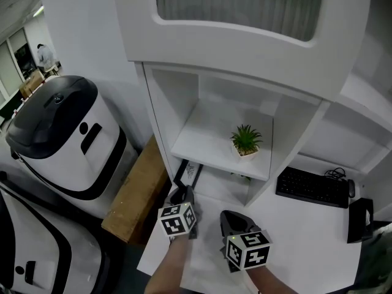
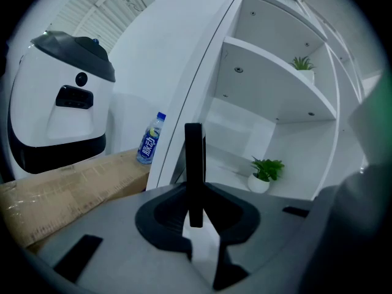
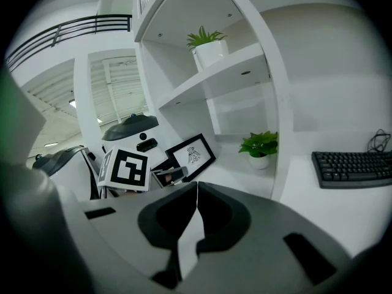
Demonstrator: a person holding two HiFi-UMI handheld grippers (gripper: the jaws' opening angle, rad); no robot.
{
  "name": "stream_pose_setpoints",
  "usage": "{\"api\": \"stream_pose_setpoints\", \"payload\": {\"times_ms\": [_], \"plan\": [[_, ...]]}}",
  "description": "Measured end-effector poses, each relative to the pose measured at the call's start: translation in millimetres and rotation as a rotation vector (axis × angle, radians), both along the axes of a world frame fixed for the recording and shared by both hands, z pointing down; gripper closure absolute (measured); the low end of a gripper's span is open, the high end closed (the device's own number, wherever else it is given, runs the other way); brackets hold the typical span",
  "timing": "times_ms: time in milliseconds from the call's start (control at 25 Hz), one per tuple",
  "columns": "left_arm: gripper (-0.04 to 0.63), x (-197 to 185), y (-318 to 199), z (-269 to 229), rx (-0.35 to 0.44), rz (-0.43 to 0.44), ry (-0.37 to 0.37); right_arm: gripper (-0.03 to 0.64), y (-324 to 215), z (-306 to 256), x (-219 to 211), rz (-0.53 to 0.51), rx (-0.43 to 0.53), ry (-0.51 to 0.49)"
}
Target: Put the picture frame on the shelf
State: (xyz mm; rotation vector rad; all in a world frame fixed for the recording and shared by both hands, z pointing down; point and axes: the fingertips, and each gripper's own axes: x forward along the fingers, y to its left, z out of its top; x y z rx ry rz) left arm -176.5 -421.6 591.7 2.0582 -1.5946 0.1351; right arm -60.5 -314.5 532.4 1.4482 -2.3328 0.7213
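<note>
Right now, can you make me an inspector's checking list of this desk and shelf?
Surface: white desk, bare near the grippers.
Job's things: black-framed picture, gripped by its edge in front of the white shelf unit, not yet on a shelf.
Clutter: small green plant in a white pot on the shelf board; second potted plant in the compartment below; black keyboard.
Grippers: left hand-held gripper shut on the picture; right hand-held gripper shut, empty.
Cables: thin black cable behind the keyboard.
Surroundings: white-and-black machine; brown cardboard box; clear bottle with a blue label by it.
</note>
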Motion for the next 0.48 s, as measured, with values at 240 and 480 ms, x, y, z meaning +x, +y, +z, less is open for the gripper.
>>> {"api": "stream_pose_setpoints", "payload": {"times_ms": [240, 480], "plan": [[0.526, -0.2, 0.4, 2.2, -0.009, -0.009, -0.019, 0.615, 1.2, 1.2, -0.7, 0.001, -0.002, 0.001], [0.526, 3.1, 0.7, 3.6, -0.029, 0.017, -0.023, 0.615, 1.9, 1.2, -3.0, -0.001, -0.004, -0.001]]}}
